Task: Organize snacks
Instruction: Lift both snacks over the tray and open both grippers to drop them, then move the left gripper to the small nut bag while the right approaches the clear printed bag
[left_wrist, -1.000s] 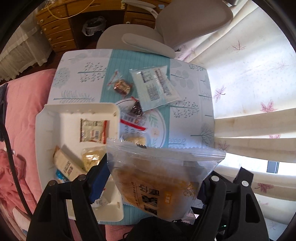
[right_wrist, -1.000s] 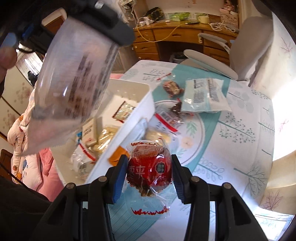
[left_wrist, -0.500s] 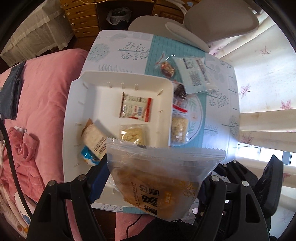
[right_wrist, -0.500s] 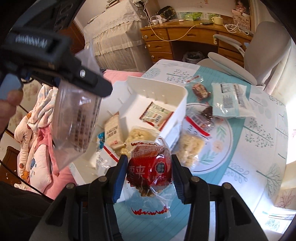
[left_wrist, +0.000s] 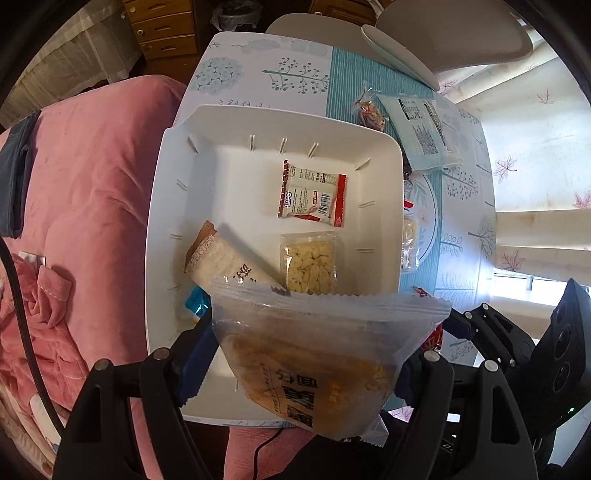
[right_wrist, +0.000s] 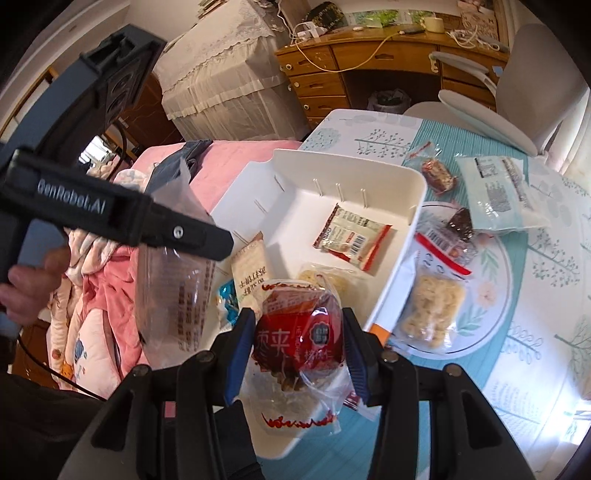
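White bin (left_wrist: 162, 206): on the tabletop's (left_wrist: 295, 62) left, holding four packets.
Left tool (left_wrist: 314, 354): pinching an orange bag (left_wrist: 314, 373) over the bin's near edge.
Right tool (right_wrist: 299, 336): pinching a red pack (right_wrist: 299, 328) above the bin's near right corner.
Far right: loose snacks (right_wrist: 432, 310).

I observe the bin (left_wrist: 384, 155) on the table (left_wrist: 258, 70), beside the bed (left_wrist: 96, 177). Inside it lie a barcode packet (left_wrist: 312, 197), a puffed-snack packet (left_wrist: 310, 262) nearer me, and a long wrapper (left_wrist: 225, 258) to their left. Right of the bin, a plate (right_wrist: 498, 280) carries further packets (right_wrist: 430, 310); a chair (right_wrist: 524, 66) stands behind the table.
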